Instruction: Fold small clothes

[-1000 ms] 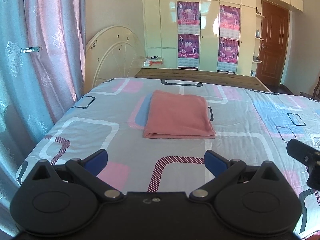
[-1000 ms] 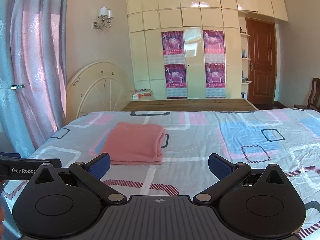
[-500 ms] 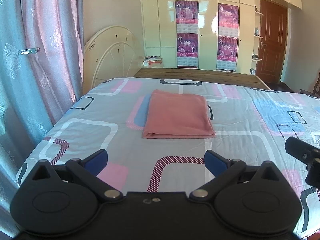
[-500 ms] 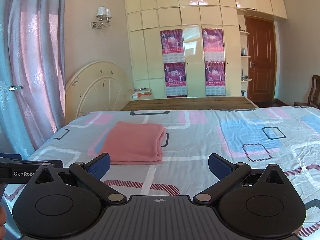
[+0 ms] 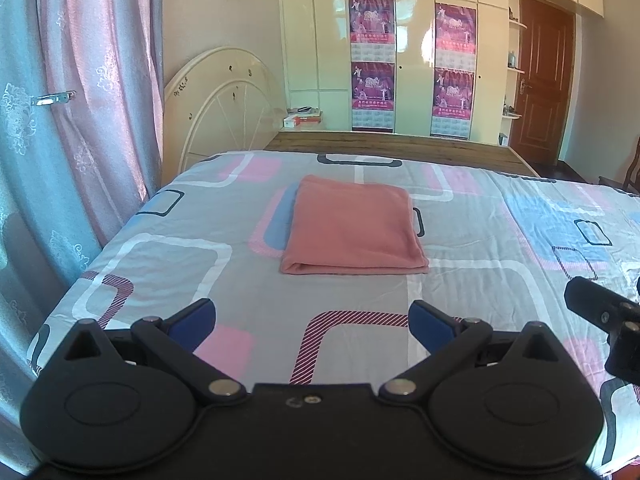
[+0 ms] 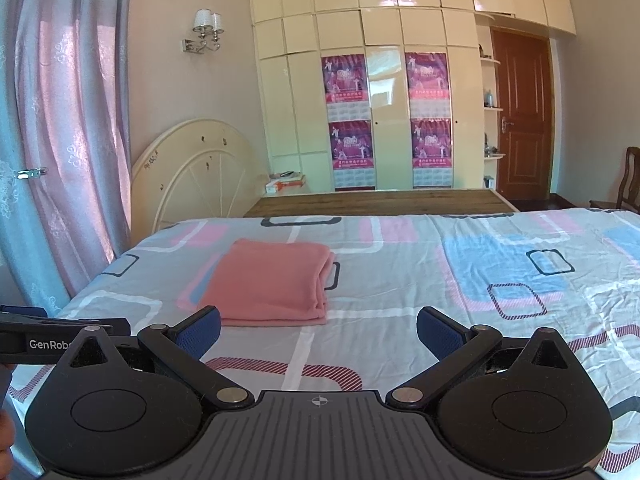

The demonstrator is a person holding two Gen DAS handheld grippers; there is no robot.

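Hovering apart over bedsheet [image 5: 224,280]: left gripper [image 5: 312,320], right gripper [image 6: 318,330], seemingly level, empty.

Ahead of my left gripper [image 5: 312,320], with its blue-padded jaws spread wide, the patterned bed sheet [image 5: 192,264] lies flat and bare up to the folded salmon-pink fleece cloth [image 5: 352,228], the only raised thing on the bed. On my left the bed edge runs close to the pink and teal curtains [image 5: 80,120], so room there is tight. On my right, my right gripper [image 6: 318,330], jaws also spread, shows as a black body at the edge of the left view, near my path. Past it, the sheet stretches wide and bare. Beyond the cloth stand a cream round headboard [image 6: 192,172] and a brown wooden bed board [image 6: 376,202].
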